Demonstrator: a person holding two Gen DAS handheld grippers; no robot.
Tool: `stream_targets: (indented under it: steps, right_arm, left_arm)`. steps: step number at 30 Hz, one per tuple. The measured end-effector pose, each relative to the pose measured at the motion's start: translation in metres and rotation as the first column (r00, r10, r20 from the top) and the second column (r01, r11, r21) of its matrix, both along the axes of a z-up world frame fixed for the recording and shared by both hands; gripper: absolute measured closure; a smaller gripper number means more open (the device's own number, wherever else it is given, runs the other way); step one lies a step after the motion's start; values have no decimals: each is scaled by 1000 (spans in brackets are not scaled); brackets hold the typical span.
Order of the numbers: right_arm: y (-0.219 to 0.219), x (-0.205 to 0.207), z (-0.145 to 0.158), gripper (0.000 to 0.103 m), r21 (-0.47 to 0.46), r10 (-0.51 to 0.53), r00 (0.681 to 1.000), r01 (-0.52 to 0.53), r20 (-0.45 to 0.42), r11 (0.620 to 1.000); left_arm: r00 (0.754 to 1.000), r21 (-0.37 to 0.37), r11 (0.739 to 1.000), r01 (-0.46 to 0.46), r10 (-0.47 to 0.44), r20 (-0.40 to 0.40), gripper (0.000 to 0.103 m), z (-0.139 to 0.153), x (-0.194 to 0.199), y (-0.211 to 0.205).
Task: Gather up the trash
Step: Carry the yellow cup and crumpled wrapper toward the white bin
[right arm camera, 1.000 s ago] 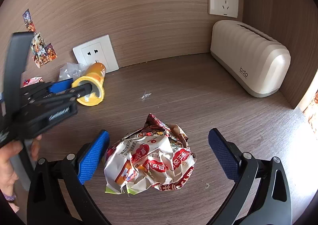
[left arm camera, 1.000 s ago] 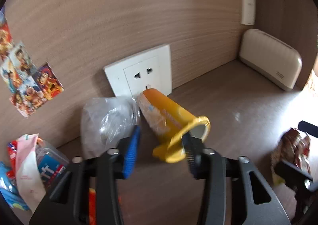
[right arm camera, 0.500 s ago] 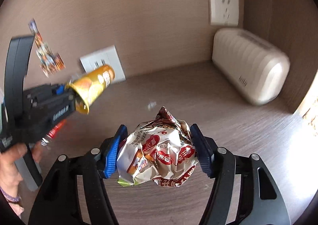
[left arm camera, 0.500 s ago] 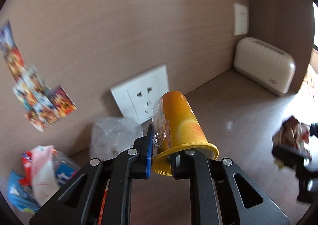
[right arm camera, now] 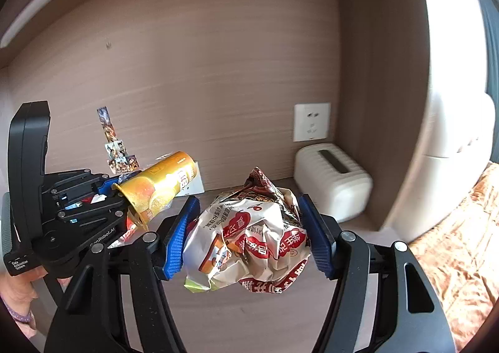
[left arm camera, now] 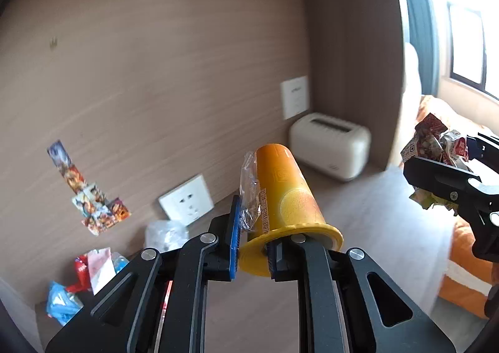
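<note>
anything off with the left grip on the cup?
Yes: the left gripper pinches only the rim wall of the orange cup, one finger inside its mouth, so it sticks out tilted. Loose clear plastic film hangs off its side.

Orange cup [left arm camera: 287, 194] tilted aloft; crumpled snack wrapper [right arm camera: 252, 234] aloft beside it.

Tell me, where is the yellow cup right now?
The yellow cup is lifted off the desk, its rim pinched by the left gripper, with the toaster behind it.
</note>
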State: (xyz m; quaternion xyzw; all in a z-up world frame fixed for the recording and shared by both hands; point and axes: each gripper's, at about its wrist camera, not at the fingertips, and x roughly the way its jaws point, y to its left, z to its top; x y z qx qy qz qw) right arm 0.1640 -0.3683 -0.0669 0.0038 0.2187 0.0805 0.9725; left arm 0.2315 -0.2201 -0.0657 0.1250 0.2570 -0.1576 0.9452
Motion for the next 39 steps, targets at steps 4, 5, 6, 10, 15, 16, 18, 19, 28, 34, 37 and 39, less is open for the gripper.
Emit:
stream_targets:
  steps: [4,5,6,10,15,16,18,19,28,34,37,39]
  right_arm:
    - [-21,-43,12,37,9,-40,999,39,25,999]
    - [-27,-56,14,37,10,-52,998,52,30,999]
    - [-30,-64,15,37,9,-61,998,61,34,998]
    - [-51,-106,20,37,9,-115,993,114,41,993]
    - [-80,-164,16,37,18,-197,980,197,23,980]
    - [-85,-176,14,37,18,-213,977,213,19,977]
    - [-97,-196,10,37,21,-245,969,245,6,969]
    - [-103,-206,8,37,23,-262,965,262,-1,965]
    - [-152,-274,-19,37,66,-371,925,377,-82,924]
    - [-174,-298,-39,37,98,-411,905,422,-115,901]
    - [-185,-305,-57,37,115,-427,891,445,-153,888]
    - [-193,-308,-69,37,130,-433,883,458,-181,880]
  left_arm:
    - [998,-8,998,64,-64,13,89,11,-40,-27]
    - [996,-14,996,90,-90,11,89,13,-52,-37]
    - [994,-20,993,112,-112,6,89,14,-62,-45]
    - [981,-36,981,192,-193,-7,89,15,-107,-69]
    - [951,-40,952,305,-306,-38,89,7,-159,-110]
    - [944,-43,945,324,-326,-45,89,5,-167,-118]
    - [928,-48,930,364,-366,-63,89,-1,-184,-134]
    - [922,-53,924,378,-381,-69,89,-3,-191,-140]
    - [850,-51,860,508,-511,-130,89,-30,-250,-198]
    - [815,-8,825,564,-559,-154,89,-57,-278,-226]
    - [793,2,807,591,-580,-189,89,-75,-288,-237]
    - [779,14,795,607,-591,-208,89,-88,-292,-244]
